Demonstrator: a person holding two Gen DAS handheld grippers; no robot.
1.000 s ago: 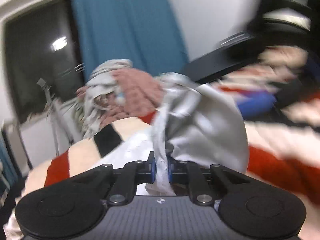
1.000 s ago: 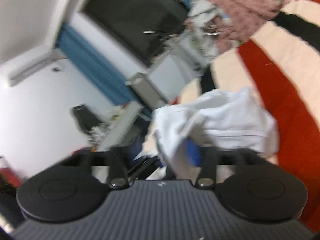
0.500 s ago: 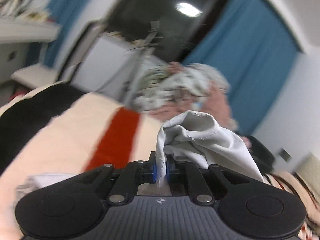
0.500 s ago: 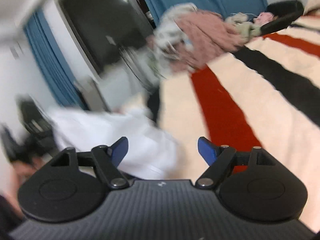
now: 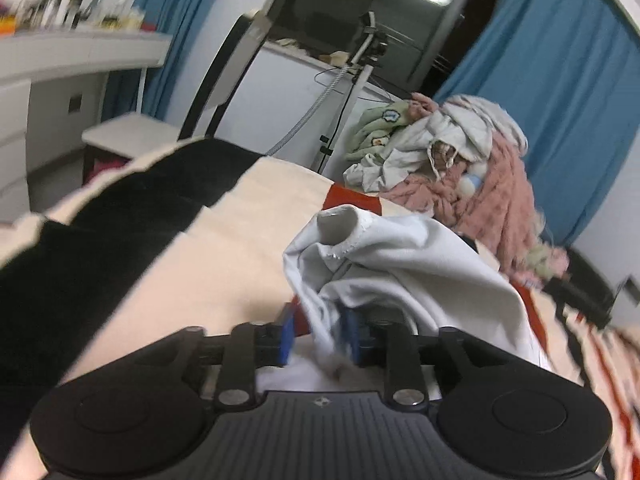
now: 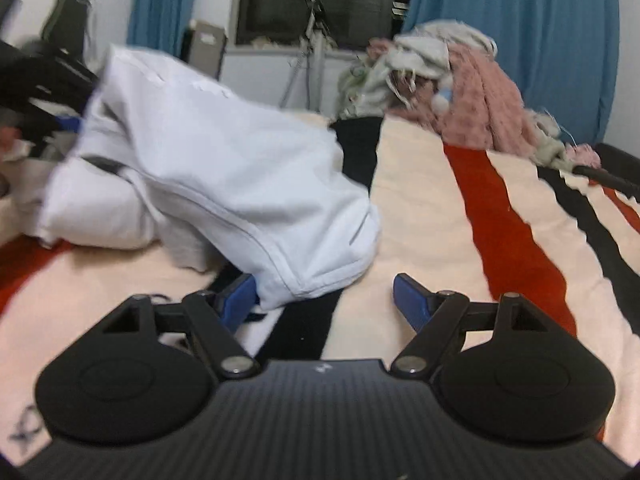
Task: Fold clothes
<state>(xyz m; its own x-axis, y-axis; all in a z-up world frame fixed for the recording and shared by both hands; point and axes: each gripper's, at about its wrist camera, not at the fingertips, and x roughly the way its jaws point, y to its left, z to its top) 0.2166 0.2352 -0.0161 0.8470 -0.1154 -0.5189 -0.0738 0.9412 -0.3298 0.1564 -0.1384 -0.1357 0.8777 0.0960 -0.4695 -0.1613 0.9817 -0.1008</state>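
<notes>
A white garment (image 5: 404,264) lies bunched on the striped blanket (image 5: 224,216). My left gripper (image 5: 318,330) has its jaws partly open, with a fold of the garment still hanging between the blue pads. In the right wrist view the same garment (image 6: 224,168) lies in a heap at the left. My right gripper (image 6: 324,296) is open and empty; the garment's hem lies just beside its left pad (image 6: 236,296).
A pile of unfolded clothes (image 5: 452,164), pink and pale, sits at the far end of the bed, also in the right wrist view (image 6: 444,80). A tripod (image 5: 360,64), a white cabinet and blue curtains (image 6: 520,36) stand behind. A shelf unit (image 5: 60,80) is at the left.
My right gripper has opened and let go of the garment, which now lies on the blanket. My left gripper's jaws have parted slightly around the fold, and it has swung leftward.
</notes>
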